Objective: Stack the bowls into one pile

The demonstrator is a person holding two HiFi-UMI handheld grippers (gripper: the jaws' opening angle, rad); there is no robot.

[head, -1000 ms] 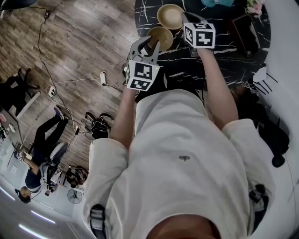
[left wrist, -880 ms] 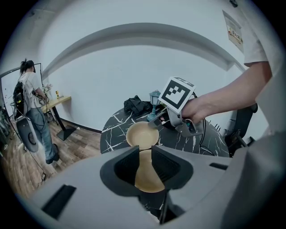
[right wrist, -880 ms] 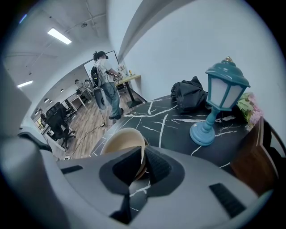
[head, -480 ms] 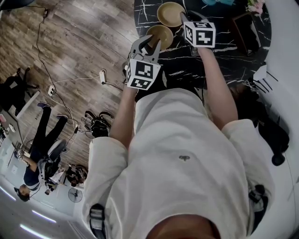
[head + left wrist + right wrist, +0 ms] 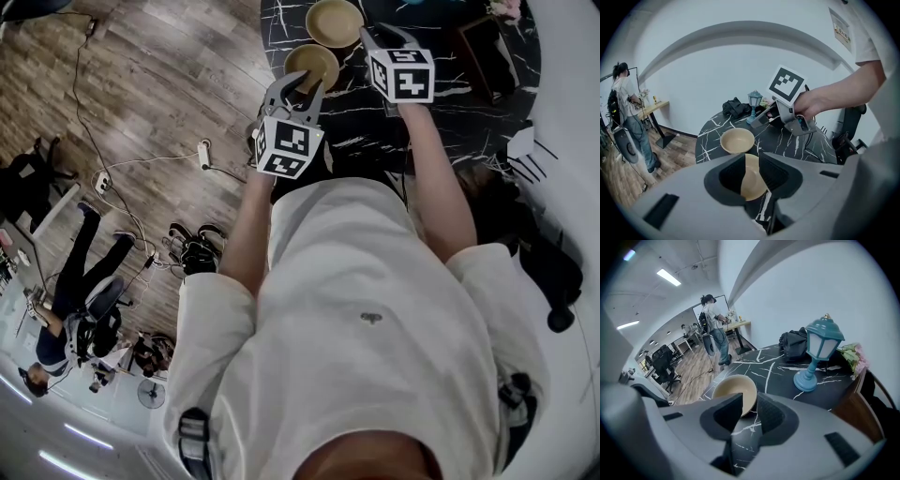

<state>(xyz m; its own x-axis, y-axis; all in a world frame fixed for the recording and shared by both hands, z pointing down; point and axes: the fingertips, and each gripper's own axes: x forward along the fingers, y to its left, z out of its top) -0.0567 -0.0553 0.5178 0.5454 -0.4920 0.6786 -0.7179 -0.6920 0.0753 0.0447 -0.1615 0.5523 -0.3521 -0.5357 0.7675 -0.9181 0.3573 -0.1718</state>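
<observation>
The left gripper [image 5: 751, 158] and right gripper [image 5: 750, 399] have jaws apart, the right just opened by the far bowl [image 5: 334, 21] and gripping nothing, so pinch the near bowl [image 5: 312, 64] on the table [image 5: 441, 103] firmly and lift it level.

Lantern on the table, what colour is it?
The lantern is teal blue with white panes, clearest in the right gripper view.

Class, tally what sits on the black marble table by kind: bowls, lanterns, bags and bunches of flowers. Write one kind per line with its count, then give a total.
Tan bowls: 2, the near bowl and the far bowl
Blue lantern: 1
Black bag: 1
Bunch of flowers: 1
Total: 5
</observation>
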